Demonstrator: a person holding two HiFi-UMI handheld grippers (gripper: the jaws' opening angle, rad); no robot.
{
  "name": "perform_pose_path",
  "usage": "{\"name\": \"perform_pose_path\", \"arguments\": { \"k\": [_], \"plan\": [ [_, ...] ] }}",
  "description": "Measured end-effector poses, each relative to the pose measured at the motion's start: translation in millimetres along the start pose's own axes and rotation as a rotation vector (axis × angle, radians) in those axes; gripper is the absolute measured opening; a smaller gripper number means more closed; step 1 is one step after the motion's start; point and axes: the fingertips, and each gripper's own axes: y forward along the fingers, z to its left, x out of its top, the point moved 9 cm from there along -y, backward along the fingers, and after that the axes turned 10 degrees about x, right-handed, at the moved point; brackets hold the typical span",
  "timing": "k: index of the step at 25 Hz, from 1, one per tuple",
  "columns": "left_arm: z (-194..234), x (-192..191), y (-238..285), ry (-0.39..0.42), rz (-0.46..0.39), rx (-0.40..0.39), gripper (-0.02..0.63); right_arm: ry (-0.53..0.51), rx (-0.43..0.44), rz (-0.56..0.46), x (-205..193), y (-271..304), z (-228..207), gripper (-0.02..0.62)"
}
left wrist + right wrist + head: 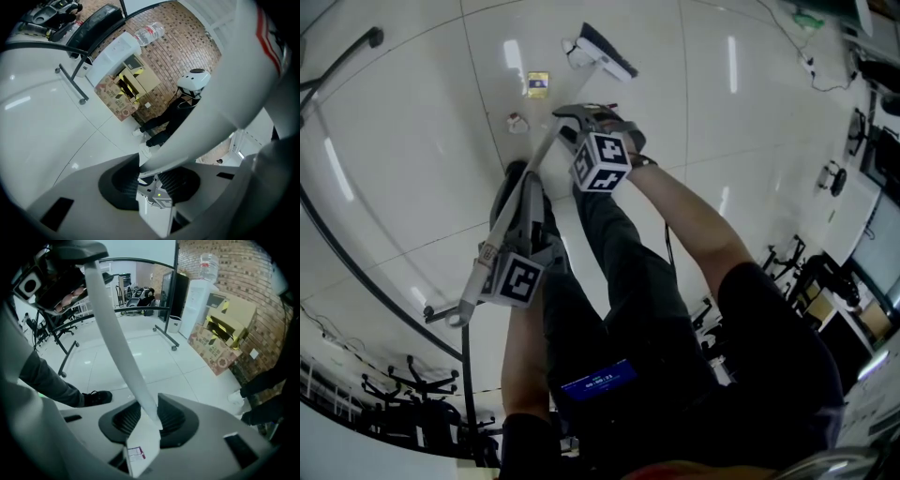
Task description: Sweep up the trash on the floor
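Open floor lies ahead, with a black rail curving along the left. Only the head view shows the trash, a yellow packet and a scrap near the broom head. The left gripper and right gripper both clamp the handle, which slants from lower left up toward the head.

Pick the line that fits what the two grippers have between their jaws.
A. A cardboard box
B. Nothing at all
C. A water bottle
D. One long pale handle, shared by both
D: the handle runs between the pads of the left gripper and of the right gripper, and the head view shows both clamped along the same handle.
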Motion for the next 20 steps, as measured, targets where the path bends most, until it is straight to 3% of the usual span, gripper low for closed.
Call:
{"name": "perform_pose_path", "arguments": {
  "k": [4, 7, 12, 20],
  "plan": [
    [-18.6, 15.4, 5.9, 0.086, -0.023, -0.084, 0.115, 0.020, -0.118, -0.020, 4.3, -17.2, -8.5, 0.126],
    [-26.5, 32.3, 8.9, 0.083, -0.056, -0.103, 0.114, 0.014, -0.160, -0.033, 17.2, -25.0, -22.9, 0.126],
    [-17.3, 32.3, -12.1, 0.031, -0.101, -0.065, 0.119, -0.103, -0.127, -0.035, 40.8, -24.0, -22.3, 0.125],
    [20.4, 5.2, -32.7, -0.049, -0.103, 0.036, 0.118, -0.219, 0.036, 0.000, 37.4, 15.8, 13.7, 0.121]
  ]
}}
